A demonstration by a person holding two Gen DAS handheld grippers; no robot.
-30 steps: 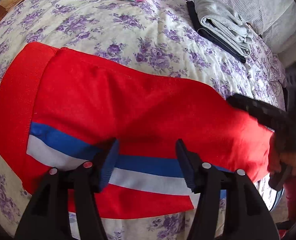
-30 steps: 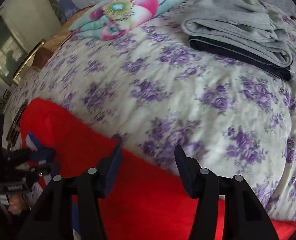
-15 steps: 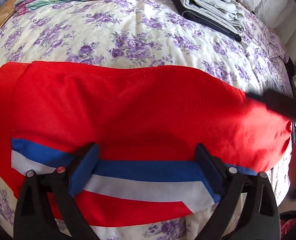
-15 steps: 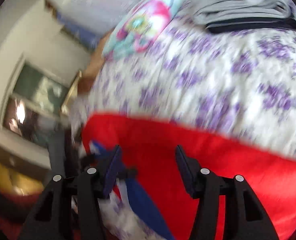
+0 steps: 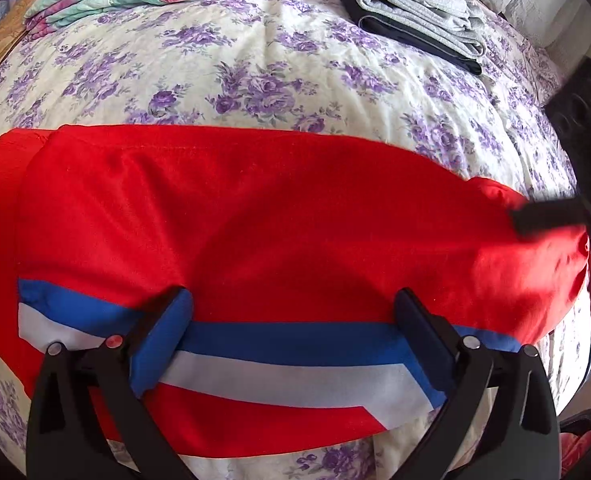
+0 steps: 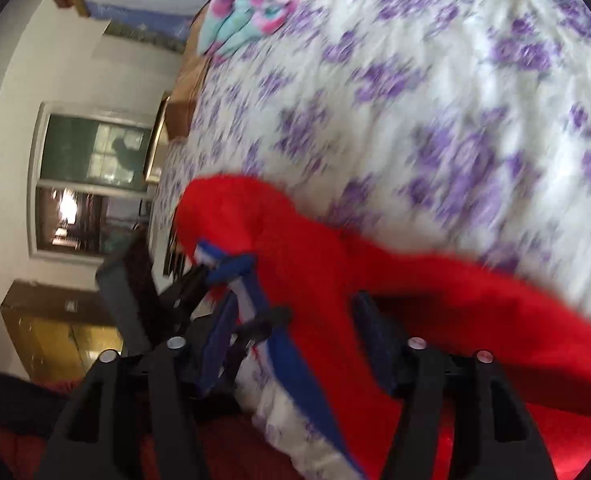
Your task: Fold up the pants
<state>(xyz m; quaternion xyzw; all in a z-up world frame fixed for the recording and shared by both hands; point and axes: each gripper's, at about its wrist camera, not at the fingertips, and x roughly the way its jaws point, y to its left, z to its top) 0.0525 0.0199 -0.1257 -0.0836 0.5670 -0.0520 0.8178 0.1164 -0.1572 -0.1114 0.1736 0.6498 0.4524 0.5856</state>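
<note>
Red pants (image 5: 255, 216) spread across the flowered bedspread (image 5: 255, 80). Left tongs (image 5: 293, 328) gaping wide over the striped edge, gripping nothing. Right tongs (image 6: 291, 332) parted over the far end, hold unclear. Risk: cloth bunching if only one end lifts.

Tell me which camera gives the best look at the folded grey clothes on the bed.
The left wrist view: the folded grey clothes lie sharp at the top right of the floral bedspread, on a dark garment. The blurred right wrist view shows only a dark sliver at its top edge, nothing grey.
</note>
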